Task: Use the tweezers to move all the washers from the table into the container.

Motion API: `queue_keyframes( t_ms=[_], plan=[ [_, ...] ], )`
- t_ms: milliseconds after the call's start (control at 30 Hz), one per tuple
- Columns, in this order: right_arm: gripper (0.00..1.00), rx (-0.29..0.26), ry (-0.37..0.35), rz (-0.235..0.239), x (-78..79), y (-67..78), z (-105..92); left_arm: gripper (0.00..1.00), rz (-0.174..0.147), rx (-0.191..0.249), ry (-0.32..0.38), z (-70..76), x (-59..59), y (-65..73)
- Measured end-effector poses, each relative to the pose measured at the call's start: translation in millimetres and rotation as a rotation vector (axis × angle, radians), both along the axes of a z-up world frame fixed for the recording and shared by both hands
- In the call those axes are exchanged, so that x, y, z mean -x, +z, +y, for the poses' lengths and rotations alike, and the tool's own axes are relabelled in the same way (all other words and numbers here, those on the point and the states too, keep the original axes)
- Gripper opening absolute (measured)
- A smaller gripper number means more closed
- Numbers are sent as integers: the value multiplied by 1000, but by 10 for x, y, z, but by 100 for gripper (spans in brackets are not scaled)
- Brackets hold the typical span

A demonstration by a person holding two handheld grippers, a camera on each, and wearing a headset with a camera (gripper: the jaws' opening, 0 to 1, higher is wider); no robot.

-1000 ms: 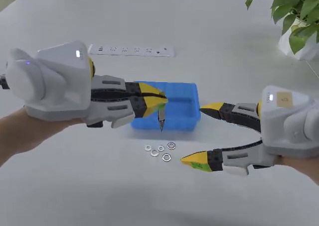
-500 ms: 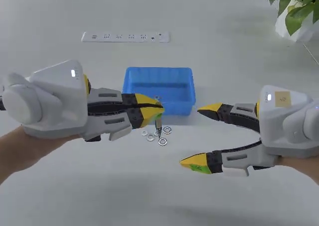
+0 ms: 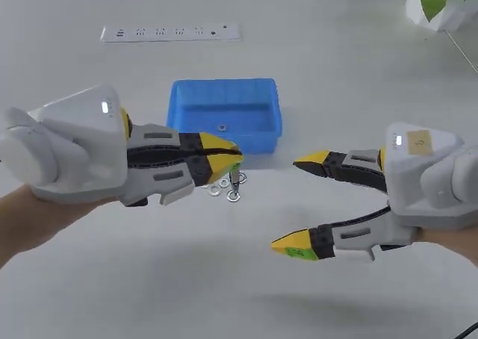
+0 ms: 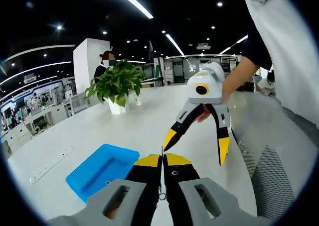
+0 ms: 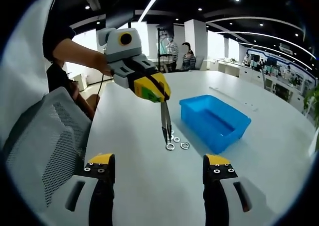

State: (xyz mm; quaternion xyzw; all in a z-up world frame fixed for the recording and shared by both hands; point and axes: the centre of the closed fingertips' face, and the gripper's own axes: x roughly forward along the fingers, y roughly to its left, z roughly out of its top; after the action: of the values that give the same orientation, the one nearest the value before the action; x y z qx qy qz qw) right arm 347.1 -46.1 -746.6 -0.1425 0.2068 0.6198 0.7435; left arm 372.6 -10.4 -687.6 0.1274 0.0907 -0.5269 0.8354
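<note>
The blue container [image 3: 261, 140], just beyond the left claw [image 3: 237, 154], is holding a single washer [image 3: 221, 128] on its floor. The left claw is clamping tweezers [image 3: 234, 179], which are pointing down at the loose washers [image 3: 222, 191] lying on the counter [image 3: 149, 279] right under its tip. The right claw [image 3: 284, 202] is hanging spread wide, gripping nothing, well apart from them. The power strip's [image 3: 170, 33] markings are too small to read.
</note>
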Motion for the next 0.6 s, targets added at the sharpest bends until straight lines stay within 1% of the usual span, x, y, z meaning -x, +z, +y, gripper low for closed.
queue_keyframes(
  t_ms=[100, 167, 200, 267, 333, 467, 500, 600],
  plan=[
    [74, 8, 6, 8, 13, -26, -8, 5, 5, 7, -6, 2, -4, -23],
    [74, 5, 3, 17, 11, -31, -8, 5, 10, 7, -11, 8, -3, -45],
    [73, 4, 2, 19, 8, -30, -7, 5, 8, 6, -10, 11, -5, -55],
    [72, -5, -3, 25, -6, -29, -2, 5, 16, 6, -10, 23, -7, -81],
    [72, -7, -7, 27, -19, -35, 8, 5, 12, 5, -9, 25, -6, -95],
    [72, -3, -4, 41, -4, -72, 29, 5, 28, 9, -13, 24, 6, -144],
    [72, -1, 0, 45, 7, -83, 37, 5, 30, 25, -15, 18, 13, -134],
    [72, -1, 3, 53, 25, -109, 50, 5, 39, 29, -11, 43, 10, -138]
  ],
)
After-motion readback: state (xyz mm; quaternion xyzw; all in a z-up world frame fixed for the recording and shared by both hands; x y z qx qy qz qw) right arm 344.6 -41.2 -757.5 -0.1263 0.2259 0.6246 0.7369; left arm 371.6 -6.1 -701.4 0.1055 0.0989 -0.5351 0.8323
